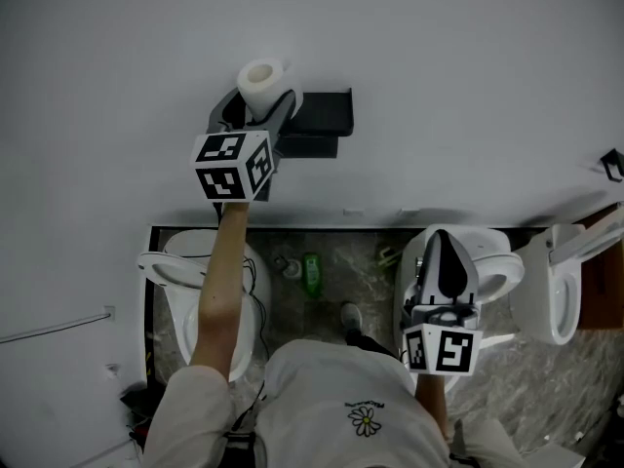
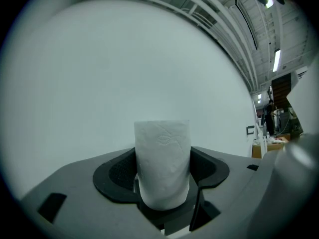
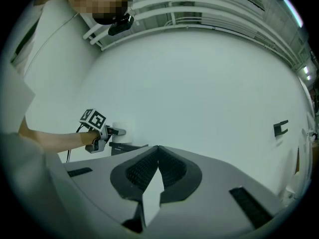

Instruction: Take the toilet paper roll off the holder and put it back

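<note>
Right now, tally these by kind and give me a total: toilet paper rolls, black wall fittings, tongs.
toilet paper roll: 1
black holder: 1
small black wall bracket: 1
tongs: 2 (left tongs shut on the roll, right tongs shut, empty)
Total: 5

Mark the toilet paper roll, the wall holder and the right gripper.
toilet paper roll (image 2: 162,158), left gripper view, middle of its embossed side.
wall holder (image 1: 327,112), head view, its black top face.
right gripper (image 3: 158,149), right gripper view, where its closed fingers meet.
</note>
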### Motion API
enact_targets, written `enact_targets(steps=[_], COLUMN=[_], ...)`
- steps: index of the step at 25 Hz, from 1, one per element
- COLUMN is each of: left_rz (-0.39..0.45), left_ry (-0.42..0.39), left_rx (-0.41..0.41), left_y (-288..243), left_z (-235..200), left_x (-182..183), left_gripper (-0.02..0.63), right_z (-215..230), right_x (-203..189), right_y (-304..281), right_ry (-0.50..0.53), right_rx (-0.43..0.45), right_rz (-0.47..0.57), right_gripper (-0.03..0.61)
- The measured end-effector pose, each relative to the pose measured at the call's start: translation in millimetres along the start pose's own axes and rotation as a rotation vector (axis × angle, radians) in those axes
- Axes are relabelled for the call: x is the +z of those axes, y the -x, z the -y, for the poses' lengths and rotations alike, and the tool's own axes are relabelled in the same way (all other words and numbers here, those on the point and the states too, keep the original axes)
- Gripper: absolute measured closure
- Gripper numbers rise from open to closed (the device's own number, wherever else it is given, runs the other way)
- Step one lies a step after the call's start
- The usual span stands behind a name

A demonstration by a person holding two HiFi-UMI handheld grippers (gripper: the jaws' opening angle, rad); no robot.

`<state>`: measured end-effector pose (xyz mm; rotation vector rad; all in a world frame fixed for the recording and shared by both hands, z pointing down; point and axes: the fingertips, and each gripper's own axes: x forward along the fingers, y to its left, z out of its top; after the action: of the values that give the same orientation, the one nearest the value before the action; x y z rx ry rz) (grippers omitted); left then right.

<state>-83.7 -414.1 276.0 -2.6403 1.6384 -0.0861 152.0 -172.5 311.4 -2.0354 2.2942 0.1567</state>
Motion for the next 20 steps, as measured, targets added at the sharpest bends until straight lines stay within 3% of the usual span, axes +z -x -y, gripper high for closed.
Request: enact_targets(steps=[8, 20], left_rz=[-0.031, 0.006], left_ry=[-0.017, -0.051], left_rx=[-0.005, 0.014], left_y=[-9.4, -7.3], left_z=[-5.6, -3.7], left_x=[-17.8, -16.0], left_gripper=[0.293, 0.293], right_z=[-5.3, -11.6], right_x=[-1.6, -2.9], right_y=[-9.2, -6.0], right_ry=[0.009, 0.023], right_rx=[0.010, 0.018], right_rz=[-0.011, -0.014], right_gripper=[0.568, 0.569])
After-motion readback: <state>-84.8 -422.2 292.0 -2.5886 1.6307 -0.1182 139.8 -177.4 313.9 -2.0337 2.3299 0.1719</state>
